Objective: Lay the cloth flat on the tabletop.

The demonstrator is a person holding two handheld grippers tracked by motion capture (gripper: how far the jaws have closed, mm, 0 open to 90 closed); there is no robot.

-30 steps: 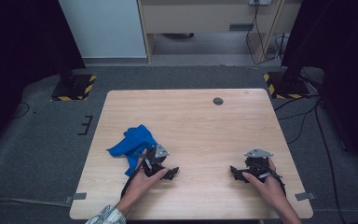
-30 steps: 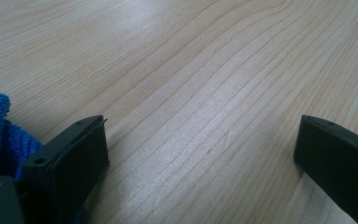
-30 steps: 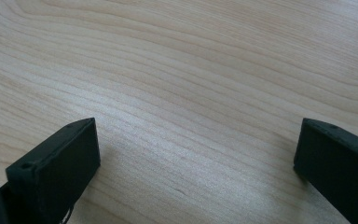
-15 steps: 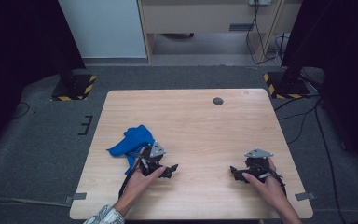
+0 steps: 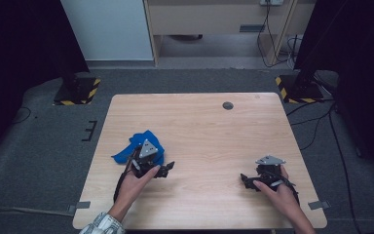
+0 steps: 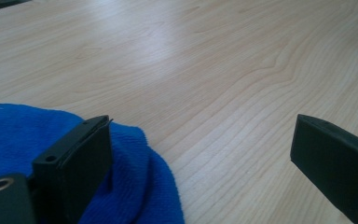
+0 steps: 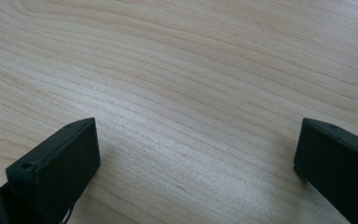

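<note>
Blue cloth (image 5: 139, 148) — a small terry towel, saturated royal blue, crumpled into a loose heap with folds and a rounded, rolled edge rather than lying flat. It sits on the worktop (image 5: 204, 126) toward the left edge, roughly midway between the near and far edges. In the left gripper view the looped pile of the fabric is plain to see, and the cloth (image 6: 135, 186) bulges up at the lower left, with bare wood beyond it.

Left gripper (image 5: 168, 168) — held in the person's left hand (image 5: 136, 183), just at the near right side of the cloth, its grey three-cornered plate over the cloth's near part. Jaws stand wide apart and clamp nothing. In its own view the left-hand jaw is over the cloth's edge; whether it touches the fabric cannot be told. The other jaw is over bare wood.

Right gripper (image 5: 246, 180) — held in the person's right hand (image 5: 277, 192) near the near right corner of the worktop, well apart from the cloth. Jaws wide apart, with bare wood grain between them.

A small dark round disc (image 5: 228, 105) lies near the far edge, right of centre, well apart from the cloth.
</note>
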